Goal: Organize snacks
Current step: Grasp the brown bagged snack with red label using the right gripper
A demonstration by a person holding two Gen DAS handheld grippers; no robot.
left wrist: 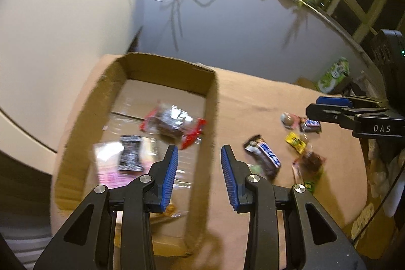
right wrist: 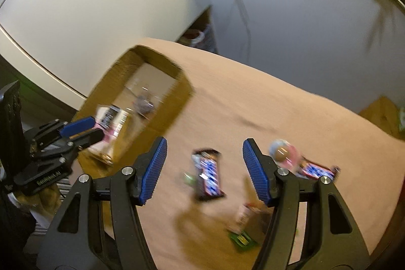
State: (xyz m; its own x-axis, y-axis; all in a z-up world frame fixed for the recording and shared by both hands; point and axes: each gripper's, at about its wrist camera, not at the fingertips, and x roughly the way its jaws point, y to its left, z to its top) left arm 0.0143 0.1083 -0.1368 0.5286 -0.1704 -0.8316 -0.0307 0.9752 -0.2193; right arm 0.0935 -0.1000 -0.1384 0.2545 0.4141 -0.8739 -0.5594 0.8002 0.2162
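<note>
An open cardboard box (left wrist: 210, 103) stands at the left of a table with a tan cloth (left wrist: 253, 98). In it lie a red-ended clear packet (left wrist: 174, 127), a black packet (left wrist: 130, 152) and a pink packet (left wrist: 106, 163). My left gripper (left wrist: 199, 163) is open and empty above the box's right wall. Loose snacks lie right of the box: a large Snickers bar (left wrist: 264, 157), a small Snickers (left wrist: 310, 125), a yellow packet (left wrist: 295, 142). My right gripper (right wrist: 204, 163) is open and empty above the large Snickers bar (right wrist: 208, 175).
A round pink-wrapped sweet (right wrist: 282, 152) and the small Snickers (right wrist: 316, 171) lie right of my right gripper, a green packet (right wrist: 241, 241) near it. A green box (left wrist: 334, 75) stands beyond the table's far right. Wall and cables behind.
</note>
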